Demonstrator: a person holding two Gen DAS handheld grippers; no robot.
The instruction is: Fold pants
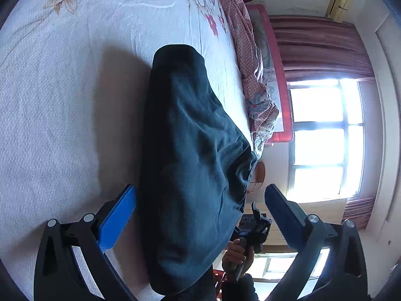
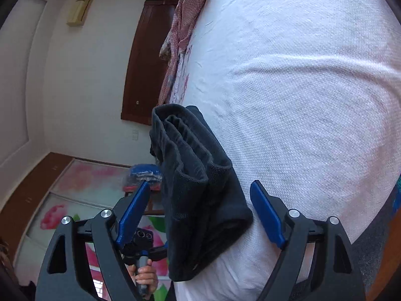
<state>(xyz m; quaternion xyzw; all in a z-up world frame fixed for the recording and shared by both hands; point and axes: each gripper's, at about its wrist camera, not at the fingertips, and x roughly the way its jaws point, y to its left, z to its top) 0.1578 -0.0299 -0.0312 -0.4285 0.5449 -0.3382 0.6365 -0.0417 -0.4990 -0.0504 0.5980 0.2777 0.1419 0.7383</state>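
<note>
While both grippers' fingers stand open — gripping nothing — folded pants (image 2: 200,190) rest on the bed (image 2: 313,100).

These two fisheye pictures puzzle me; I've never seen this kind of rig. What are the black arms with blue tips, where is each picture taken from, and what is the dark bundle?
No robot here: a person holds a hand-operated claw in each hand, and each claw carries a wide-angle camera looking forward along its two blue-padded fingers.

The left wrist view shows the left claw; the right wrist view shows the right claw. Each view also catches the other hand gripping its handle.

The dark bundle is a pair of pants, already folded into a compact stack, lying on a bed with a white bedspread printed with red flowers.

Nothing is held. Both claws stand open, with the pants between their fingers but not pinched.
</note>
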